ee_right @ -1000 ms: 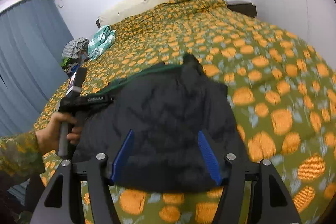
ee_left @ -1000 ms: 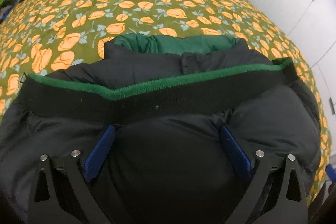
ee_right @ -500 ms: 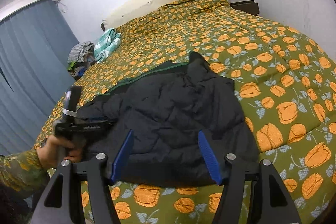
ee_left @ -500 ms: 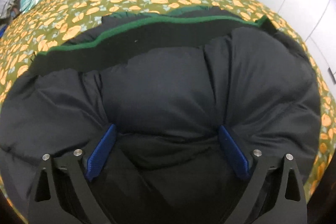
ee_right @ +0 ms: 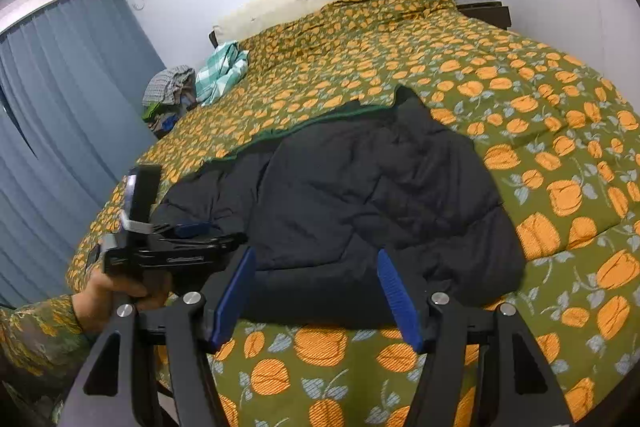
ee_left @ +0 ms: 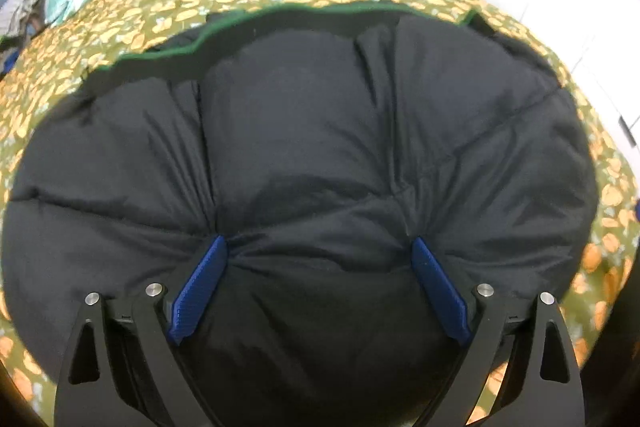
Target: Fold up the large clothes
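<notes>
We see each gripper (ee_right: 316, 295) built as a black frame with triangular cut-outs, silver screw heads and two ribbed blue pads (ee_right: 396, 297); the left gripper (ee_left: 318, 285) matches it. Our left sleeve (ee_right: 34, 335) bears a green-and-yellow leafy pattern.

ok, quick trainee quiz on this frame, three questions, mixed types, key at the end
1. True or false: the right gripper is clamped on the jacket.
2. What colour is the trim along the jacket's far edge? A red, B green, C white.
3. Which gripper has jacket fabric bunched between its jaws?

Key
1. False. Its jaws stand open in front of the jacket's near edge, above the bed cover.
2. B.
3. The left gripper. The fabric puckers at both pads.
</notes>
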Demonstrator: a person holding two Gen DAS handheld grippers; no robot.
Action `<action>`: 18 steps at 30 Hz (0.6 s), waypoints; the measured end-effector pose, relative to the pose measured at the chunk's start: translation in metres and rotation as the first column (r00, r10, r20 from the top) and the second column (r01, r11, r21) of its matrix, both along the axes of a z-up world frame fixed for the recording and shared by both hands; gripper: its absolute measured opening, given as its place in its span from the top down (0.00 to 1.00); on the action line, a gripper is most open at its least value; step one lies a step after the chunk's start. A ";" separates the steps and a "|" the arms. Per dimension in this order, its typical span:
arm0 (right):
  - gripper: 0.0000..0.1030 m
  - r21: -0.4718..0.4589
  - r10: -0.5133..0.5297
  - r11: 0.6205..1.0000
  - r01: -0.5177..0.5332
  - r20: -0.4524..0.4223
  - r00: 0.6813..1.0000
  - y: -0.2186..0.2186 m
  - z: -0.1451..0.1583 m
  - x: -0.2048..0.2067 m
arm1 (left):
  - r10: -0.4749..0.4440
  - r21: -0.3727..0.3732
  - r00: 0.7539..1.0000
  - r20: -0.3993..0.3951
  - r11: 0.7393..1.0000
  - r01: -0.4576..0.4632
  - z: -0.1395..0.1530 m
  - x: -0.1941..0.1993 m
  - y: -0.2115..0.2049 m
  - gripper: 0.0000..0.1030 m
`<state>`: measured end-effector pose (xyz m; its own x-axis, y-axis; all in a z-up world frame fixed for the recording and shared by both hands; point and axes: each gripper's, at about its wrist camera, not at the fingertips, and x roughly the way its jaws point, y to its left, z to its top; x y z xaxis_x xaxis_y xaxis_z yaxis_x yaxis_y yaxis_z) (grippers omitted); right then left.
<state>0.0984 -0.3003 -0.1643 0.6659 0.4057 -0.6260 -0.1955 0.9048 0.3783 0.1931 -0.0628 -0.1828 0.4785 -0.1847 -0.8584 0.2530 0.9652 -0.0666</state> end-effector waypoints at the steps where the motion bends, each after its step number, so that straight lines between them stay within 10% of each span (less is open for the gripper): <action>1: 0.37 0.004 0.003 1.000 -0.003 0.002 1.000 0.002 0.001 -0.001 | -0.006 0.022 1.000 0.006 1.000 0.006 -0.006 0.002 -0.004 0.08; 18: 0.37 -0.010 0.006 1.000 -0.007 -0.033 0.999 0.008 -0.011 -0.009 | -0.011 0.066 0.998 0.059 0.998 0.007 -0.009 -0.040 -0.017 0.11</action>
<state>0.0891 -0.2919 -0.1751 0.6425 0.4034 -0.6515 -0.1893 0.9074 0.3752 0.1530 -0.0795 -0.1915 0.5278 -0.1335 -0.8388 0.2637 0.9645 0.0124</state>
